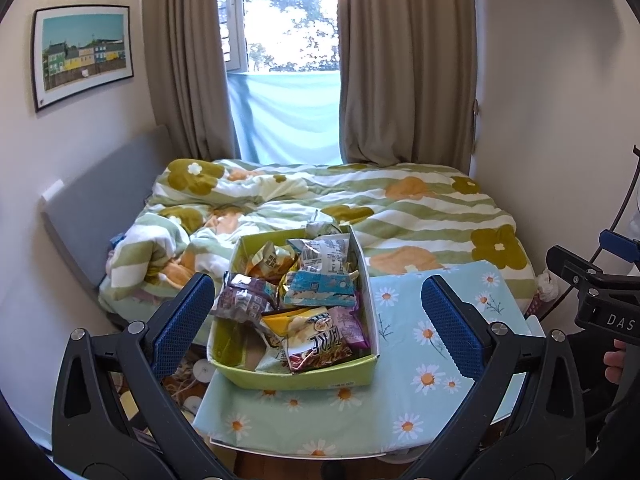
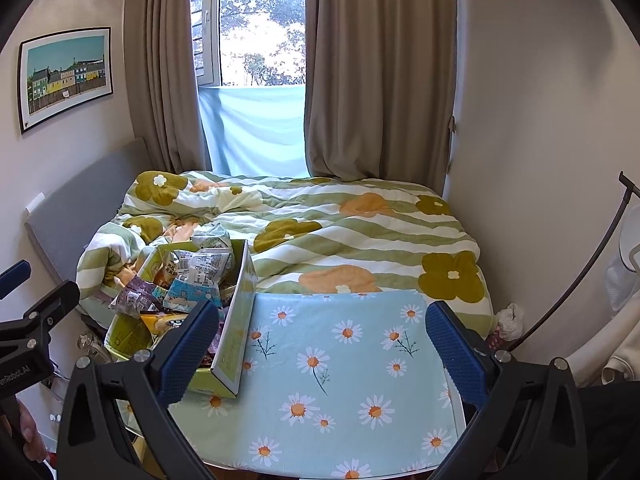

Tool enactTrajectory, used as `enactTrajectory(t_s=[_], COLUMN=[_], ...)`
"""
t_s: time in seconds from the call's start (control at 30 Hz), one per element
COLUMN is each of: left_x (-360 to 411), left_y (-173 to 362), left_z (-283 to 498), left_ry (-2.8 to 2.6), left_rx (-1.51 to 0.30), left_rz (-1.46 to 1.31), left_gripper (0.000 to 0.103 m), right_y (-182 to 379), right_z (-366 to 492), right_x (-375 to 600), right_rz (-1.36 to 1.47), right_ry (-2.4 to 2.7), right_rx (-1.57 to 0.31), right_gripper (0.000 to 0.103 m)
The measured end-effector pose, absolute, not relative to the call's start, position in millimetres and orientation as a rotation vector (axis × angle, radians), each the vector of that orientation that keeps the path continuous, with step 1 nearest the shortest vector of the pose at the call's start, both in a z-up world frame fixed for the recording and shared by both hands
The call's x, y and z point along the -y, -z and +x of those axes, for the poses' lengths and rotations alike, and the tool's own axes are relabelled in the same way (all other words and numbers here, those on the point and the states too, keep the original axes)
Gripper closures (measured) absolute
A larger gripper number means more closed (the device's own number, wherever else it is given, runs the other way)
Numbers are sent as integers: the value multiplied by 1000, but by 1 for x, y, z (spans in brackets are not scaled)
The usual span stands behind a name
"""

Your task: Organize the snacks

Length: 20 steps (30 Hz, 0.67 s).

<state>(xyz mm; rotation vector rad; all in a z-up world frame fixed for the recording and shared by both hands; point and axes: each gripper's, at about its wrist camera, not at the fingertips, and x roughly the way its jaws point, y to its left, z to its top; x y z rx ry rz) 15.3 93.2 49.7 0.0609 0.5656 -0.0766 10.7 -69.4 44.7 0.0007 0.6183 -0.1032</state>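
Note:
A yellow-green cardboard box (image 1: 308,378) (image 2: 236,344) sits on the left part of a small table covered with a daisy-print cloth (image 1: 432,344) (image 2: 344,364). Several snack packets fill it: a light blue packet (image 1: 320,286) (image 2: 192,294), a brown-purple one (image 1: 244,298) (image 2: 134,300), a silver one (image 1: 324,254) (image 2: 204,266) and a red-and-white bag (image 1: 316,346). My left gripper (image 1: 320,316) hangs open in front of the box, nothing between its fingers. My right gripper (image 2: 324,344) is open over the bare cloth to the right of the box.
A bed with a flowered green-striped duvet (image 1: 400,208) (image 2: 340,232) lies right behind the table. Beyond it hang brown curtains (image 1: 404,64) around a window (image 1: 288,16). A grey headboard (image 1: 92,216) lines the left wall. A hand (image 1: 614,360) holds the other gripper at the right edge.

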Motion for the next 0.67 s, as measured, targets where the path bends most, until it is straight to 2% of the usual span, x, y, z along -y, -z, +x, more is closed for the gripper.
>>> enactTrajectory(t_s=[0.67], left_x=[-89], left_y=[-51], left_z=[15], left_ry=[62], left_rx=[-553], left_rz=[58], left_gripper=[0], right_y=[-44], right_z=[12], right_x=[72], right_rz=[2], right_ry=[102], right_rx=[-617], right_gripper=[0])
